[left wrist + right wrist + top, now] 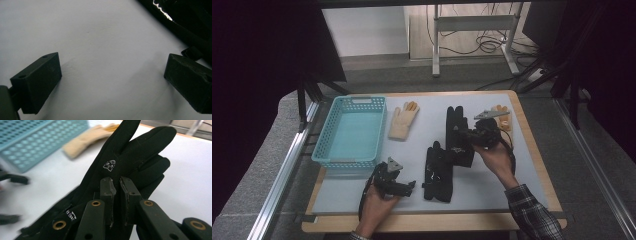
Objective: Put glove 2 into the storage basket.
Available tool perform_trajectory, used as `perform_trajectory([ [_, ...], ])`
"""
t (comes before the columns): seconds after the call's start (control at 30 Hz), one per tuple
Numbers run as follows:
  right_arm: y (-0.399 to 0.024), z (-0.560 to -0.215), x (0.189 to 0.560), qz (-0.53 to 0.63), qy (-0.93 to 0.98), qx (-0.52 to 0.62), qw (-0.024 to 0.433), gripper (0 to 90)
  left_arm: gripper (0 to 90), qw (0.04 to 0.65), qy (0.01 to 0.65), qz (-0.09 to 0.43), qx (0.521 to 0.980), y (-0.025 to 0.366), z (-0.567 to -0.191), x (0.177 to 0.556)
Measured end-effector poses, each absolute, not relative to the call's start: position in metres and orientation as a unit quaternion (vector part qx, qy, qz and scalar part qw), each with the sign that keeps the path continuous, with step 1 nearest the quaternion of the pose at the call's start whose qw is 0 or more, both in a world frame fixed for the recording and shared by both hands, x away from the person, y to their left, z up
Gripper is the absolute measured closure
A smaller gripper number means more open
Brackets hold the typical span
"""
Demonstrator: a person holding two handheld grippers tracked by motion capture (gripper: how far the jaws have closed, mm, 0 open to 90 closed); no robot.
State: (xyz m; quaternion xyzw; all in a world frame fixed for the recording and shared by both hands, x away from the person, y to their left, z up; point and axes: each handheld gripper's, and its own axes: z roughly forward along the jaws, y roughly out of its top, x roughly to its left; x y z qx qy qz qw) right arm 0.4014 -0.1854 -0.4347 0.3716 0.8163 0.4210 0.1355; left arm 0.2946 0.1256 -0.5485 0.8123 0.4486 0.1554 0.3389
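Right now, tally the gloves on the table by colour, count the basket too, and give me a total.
Black gloves: 2, one lying near the left claw, one pinched in the right claw
Cream gloves: 2, one beside the basket, one partly hidden behind the right claw
Blue basket: 1
Total: 5

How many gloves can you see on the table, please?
4: a cream glove beside the blue basket, a black glove in the right gripper, another black glove nearer the person, and a tan glove partly hidden behind that gripper.

Blurred basket (37,142), tan glove (87,141)
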Motion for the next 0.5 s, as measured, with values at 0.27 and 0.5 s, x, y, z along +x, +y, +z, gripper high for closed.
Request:
perform_trajectory([
  [0.27,-0.163,-0.431,0.356,0.446,0.814,0.359,0.095,80.0,1.6,0.34,0.45,0.156,0.811,0.125,-0.549,0.295],
  [0.5,-0.142,-0.444,0.328,0.436,0.814,0.372,0.093,80.0,1.6,0.341,0.451,0.155,0.81,0.125,-0.549,0.294],
])
